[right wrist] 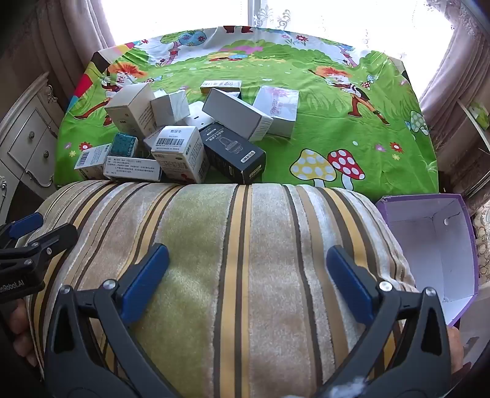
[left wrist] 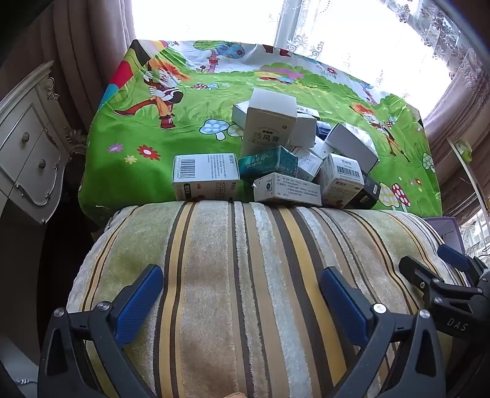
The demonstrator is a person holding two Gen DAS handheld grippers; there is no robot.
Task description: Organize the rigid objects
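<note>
we find strong daylight entering through the window behind the table, blown out to pure white with no detail. the cartoon cloth is evenly lit and sharp, shadows soft. fisheye bending curves both views, with black vignetting at the corners.

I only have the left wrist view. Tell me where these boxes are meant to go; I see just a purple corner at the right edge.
Observer: The right wrist view shows a purple bin beside the striped cushion, open on top with a white inside, and nothing in it.
Operator: Report any boxes hidden behind the pile.
Observer: A pale lilac-printed box lies flat on the green sheet, on the far right of the pile.
Operator: Describe the black box fully.
Observer: The black box lies on its side at the pile's near edge, white line drawing on top.
</note>
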